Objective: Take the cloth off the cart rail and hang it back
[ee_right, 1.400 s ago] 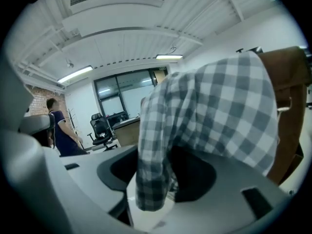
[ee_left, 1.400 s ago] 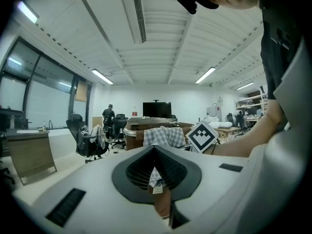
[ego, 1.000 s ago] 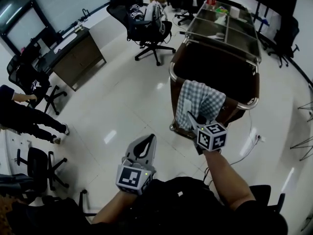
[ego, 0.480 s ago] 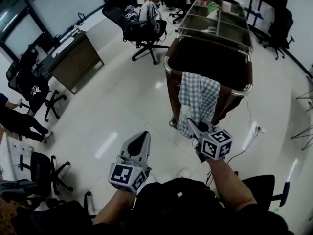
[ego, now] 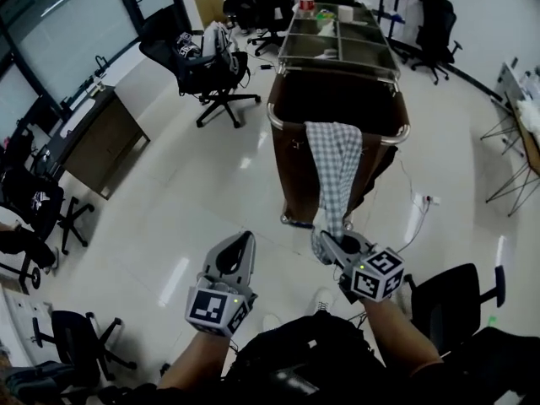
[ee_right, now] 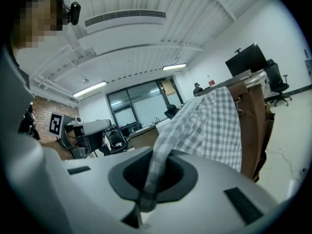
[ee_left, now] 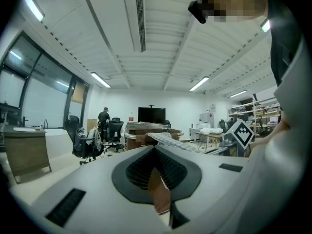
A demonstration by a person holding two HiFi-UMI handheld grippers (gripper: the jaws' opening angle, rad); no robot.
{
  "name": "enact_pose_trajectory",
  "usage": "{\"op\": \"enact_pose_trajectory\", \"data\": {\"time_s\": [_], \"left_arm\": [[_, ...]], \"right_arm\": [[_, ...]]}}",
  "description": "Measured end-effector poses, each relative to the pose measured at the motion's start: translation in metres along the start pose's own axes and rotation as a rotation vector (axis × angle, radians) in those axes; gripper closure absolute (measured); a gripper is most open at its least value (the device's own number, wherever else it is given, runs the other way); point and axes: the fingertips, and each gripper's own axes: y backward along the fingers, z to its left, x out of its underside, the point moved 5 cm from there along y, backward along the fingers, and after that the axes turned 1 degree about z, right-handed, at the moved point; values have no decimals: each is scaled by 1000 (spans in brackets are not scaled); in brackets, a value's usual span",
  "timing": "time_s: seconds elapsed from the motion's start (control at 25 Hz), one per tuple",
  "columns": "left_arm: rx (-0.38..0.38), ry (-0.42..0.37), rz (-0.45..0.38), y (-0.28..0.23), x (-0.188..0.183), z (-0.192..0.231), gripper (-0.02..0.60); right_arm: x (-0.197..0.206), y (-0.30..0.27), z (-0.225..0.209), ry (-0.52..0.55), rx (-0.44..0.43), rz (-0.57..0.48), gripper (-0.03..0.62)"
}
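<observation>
Right gripper (ego: 325, 241) has the cloth (ego: 334, 163): the jaws are pinched tight on its lower end, with the checked fabric bunched into a narrow band where it goes in. From there the cloth runs up in a long strip to the rail (ego: 279, 123) at the near end of the cart (ego: 337, 99). Its top is draped over the rail, so it is not off yet.

Left gripper (ego: 242, 240) sits low beside the right one, over the floor (ego: 211, 201). Its jaws are together with nothing in them.

So this looks like the take-off step, about halfway through. The good way to finish it is to lift as well as pull. A straight haul toward the body drags the fabric across the rail and leans on the cart, and a cart may roll. Bringing the held end up and away lets the draped part slide over the top cleanly.

The grip matters too. Only a thin bunch is clamped, so a jerk could slip it out and drop the cloth on the floor. A steady, even pull is the safer call.

The free left gripper could take a second corner once the cloth comes clear. Two held corners would spread it flat for the hang-back, letting it land square over the rail instead of in a twisted rope.
</observation>
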Motion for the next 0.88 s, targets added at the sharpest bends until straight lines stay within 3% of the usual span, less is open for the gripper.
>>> {"op": "enact_pose_trajectory", "data": {"time_s": [0.28, 0.56, 0.72, 0.88], "left_arm": [[134, -2, -20, 24, 5, 12, 581], [241, -13, -6, 39, 13, 0, 581], [269, -20, -2, 46, 16, -4, 581], [276, -9, 19, 52, 22, -5, 581]], "right_arm": [[30, 27, 56, -16, 105, -29, 576], [49, 52, 119, -28, 67, -38, 576], [76, 54, 144, -11, 34, 53, 576], [120, 54, 150, -66, 21, 156, 576]]}}
